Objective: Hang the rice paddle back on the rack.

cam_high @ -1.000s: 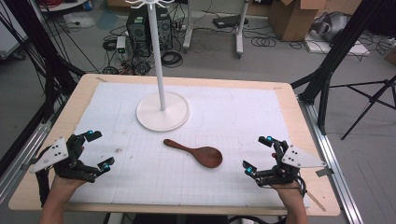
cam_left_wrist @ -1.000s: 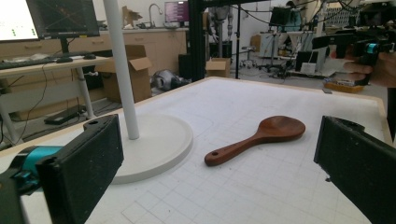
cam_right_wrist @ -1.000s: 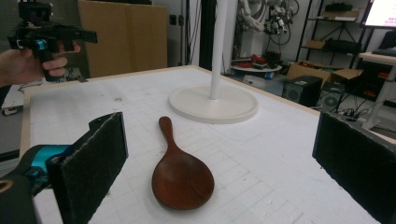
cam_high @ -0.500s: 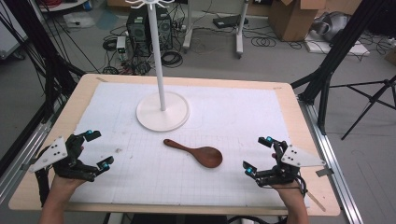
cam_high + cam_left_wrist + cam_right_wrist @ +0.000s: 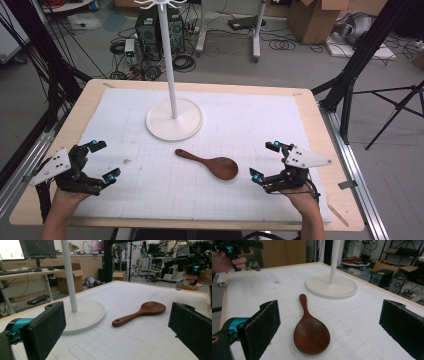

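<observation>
A dark wooden spoon [image 5: 210, 162] lies flat on the white gridded mat [image 5: 150, 190] near the table's middle, bowl toward the right, handle toward the left. It also lies ahead of both jaw pairs: spoon [image 5: 140, 313] and spoon [image 5: 309, 330]. My left gripper [image 5: 102, 161] hovers at the front left of the table, open and empty. At the front right my right gripper [image 5: 265, 161] is open too, just right of the spoon's bowl, holding nothing.
A white stand with a round base [image 5: 174, 119] and a tall pole [image 5: 167, 60] sits behind the spoon. The wooden table edge [image 5: 345, 200] borders the mat. Beyond the table are cables, boxes and tripod legs on the floor.
</observation>
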`<control>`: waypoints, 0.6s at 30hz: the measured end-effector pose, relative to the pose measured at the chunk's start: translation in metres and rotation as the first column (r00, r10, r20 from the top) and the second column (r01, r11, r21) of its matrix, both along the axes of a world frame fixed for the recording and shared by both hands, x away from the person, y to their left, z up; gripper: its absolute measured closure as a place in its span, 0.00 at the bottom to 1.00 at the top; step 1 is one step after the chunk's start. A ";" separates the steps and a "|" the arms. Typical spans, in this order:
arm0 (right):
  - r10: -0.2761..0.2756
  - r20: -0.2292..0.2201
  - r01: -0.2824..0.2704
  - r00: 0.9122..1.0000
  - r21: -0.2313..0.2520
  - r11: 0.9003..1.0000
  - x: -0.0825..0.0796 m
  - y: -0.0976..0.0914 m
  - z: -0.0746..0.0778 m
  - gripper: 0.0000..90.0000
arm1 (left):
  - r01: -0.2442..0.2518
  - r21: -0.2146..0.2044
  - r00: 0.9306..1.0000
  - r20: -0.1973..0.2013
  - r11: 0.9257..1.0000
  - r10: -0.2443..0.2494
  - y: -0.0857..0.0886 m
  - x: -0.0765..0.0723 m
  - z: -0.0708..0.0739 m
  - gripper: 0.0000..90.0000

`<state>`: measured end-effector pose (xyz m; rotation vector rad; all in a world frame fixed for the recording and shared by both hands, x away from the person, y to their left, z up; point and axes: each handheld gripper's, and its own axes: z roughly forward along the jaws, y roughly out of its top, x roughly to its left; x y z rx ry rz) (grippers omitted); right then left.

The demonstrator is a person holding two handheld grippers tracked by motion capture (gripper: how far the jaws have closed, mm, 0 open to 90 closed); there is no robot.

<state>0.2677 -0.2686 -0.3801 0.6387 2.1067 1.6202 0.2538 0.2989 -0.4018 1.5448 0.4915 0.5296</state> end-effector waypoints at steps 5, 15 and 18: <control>0.035 -0.013 -0.036 0.999 -0.049 0.998 0.012 0.016 0.005 0.03 | 0.000 0.004 1.000 -0.002 1.000 0.000 0.000 -0.001 0.000 0.02; 0.086 -0.036 -0.091 0.996 -0.136 0.987 0.032 0.036 0.023 0.03 | -0.002 0.006 1.000 -0.004 1.000 0.002 0.002 -0.001 -0.001 0.02; 0.101 -0.046 -0.108 0.994 -0.177 0.978 0.037 0.044 0.029 0.03 | 0.000 0.006 1.000 -0.005 1.000 0.000 0.002 -0.001 -0.001 0.02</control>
